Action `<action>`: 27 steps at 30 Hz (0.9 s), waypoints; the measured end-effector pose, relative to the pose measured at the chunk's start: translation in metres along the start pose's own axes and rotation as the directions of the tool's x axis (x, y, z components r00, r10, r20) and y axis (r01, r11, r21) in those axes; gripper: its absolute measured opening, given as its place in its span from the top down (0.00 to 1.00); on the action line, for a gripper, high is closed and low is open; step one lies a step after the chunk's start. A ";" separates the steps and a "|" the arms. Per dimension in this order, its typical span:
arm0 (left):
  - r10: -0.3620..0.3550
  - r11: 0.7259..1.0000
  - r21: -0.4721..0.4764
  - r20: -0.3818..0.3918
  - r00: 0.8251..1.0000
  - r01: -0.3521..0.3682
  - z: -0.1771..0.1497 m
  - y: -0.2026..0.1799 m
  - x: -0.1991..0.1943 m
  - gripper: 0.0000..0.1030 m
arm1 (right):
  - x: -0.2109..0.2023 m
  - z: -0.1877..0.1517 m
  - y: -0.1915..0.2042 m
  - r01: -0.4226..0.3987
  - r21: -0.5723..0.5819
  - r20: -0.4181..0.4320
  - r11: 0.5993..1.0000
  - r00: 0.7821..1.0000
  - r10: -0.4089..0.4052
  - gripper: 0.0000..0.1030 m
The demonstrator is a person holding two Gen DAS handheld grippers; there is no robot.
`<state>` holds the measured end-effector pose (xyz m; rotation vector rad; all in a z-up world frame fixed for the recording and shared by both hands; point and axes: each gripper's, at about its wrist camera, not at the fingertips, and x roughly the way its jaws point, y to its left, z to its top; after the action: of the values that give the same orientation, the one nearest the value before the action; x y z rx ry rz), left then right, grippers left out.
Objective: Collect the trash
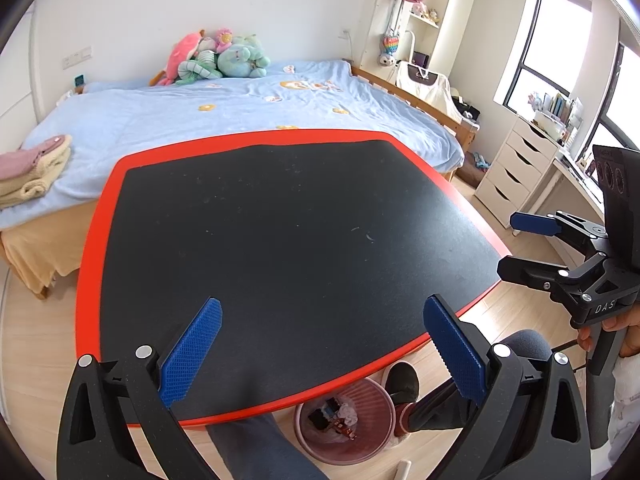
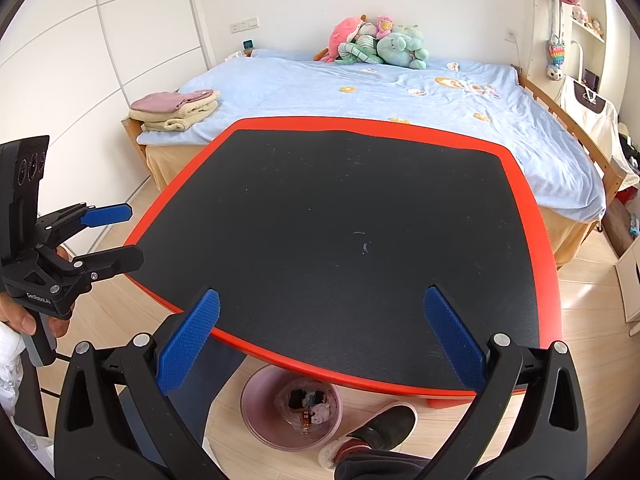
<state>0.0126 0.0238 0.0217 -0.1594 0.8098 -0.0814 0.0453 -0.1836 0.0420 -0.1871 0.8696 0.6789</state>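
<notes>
A pink trash bin (image 1: 372, 440) stands on the floor under the near edge of the table, with wrappers and crumpled paper inside; it also shows in the right wrist view (image 2: 260, 420). The black table top with a red rim (image 1: 92, 264) (image 2: 548, 264) carries no objects, only a few small specks. My left gripper (image 1: 320, 352) is open and empty over the table's near edge; it also shows at the left of the right wrist view (image 2: 120, 236). My right gripper (image 2: 320, 340) is open and empty; it also shows at the right of the left wrist view (image 1: 516, 244).
A bed with a blue cover (image 1: 240, 112) lies behind the table, with plush toys (image 1: 216, 58) and folded towels (image 1: 32, 172). A white drawer unit (image 1: 512, 172) and desk stand at the right. The person's feet in dark slippers (image 2: 380, 424) are beside the bin.
</notes>
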 end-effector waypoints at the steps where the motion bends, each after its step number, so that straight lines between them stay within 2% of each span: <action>1: 0.000 1.000 0.000 0.000 1.000 0.000 0.000 0.000 0.000 0.06 | 0.000 0.000 0.000 0.000 0.000 0.000 1.000 1.000 0.000 0.03; 27: 0.000 1.000 0.008 -0.011 1.000 0.000 0.000 -0.004 0.006 0.06 | 0.001 -0.007 -0.010 0.006 0.004 -0.009 1.000 1.000 -0.006 0.03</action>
<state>0.0166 0.0193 0.0184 -0.1514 0.8202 -0.0854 0.0476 -0.1936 0.0356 -0.1895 0.8783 0.6708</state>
